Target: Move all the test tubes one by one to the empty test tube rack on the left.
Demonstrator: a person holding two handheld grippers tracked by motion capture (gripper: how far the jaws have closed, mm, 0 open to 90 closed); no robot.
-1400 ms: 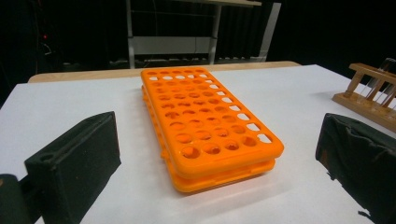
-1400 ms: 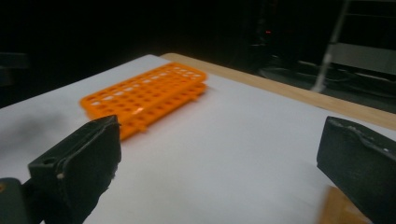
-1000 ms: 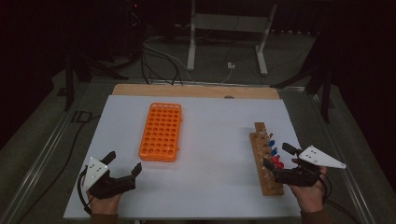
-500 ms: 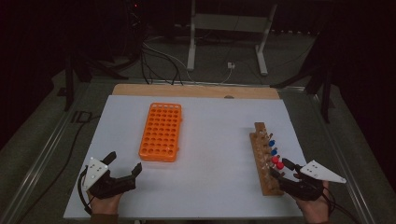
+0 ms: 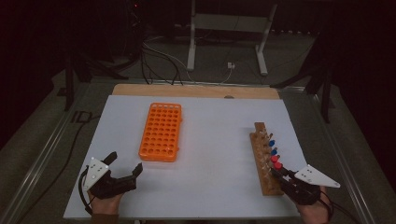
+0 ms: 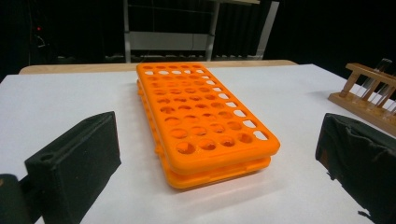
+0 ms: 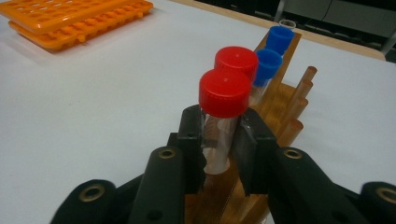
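Where the near right corner of the bench (image 5: 196,200) lies: the right gripper (image 7: 219,140) is seen, jaws clamped on a red-capped tube (image 7: 223,116).
Left gripper (image 5: 122,169): held at the near left, jaws spread wide, nothing between them.
Tube position: kept upright at the near end of the wooden rack (image 5: 262,154).
Behind it: a second red-capped tube (image 7: 237,63), then two blue-capped tubes (image 7: 273,51).
Orange rack (image 5: 161,131): laid flat, farther off, left of centre, its holes empty.

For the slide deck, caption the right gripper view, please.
Right gripper closed on the nearest red-capped tube in the wooden rack.
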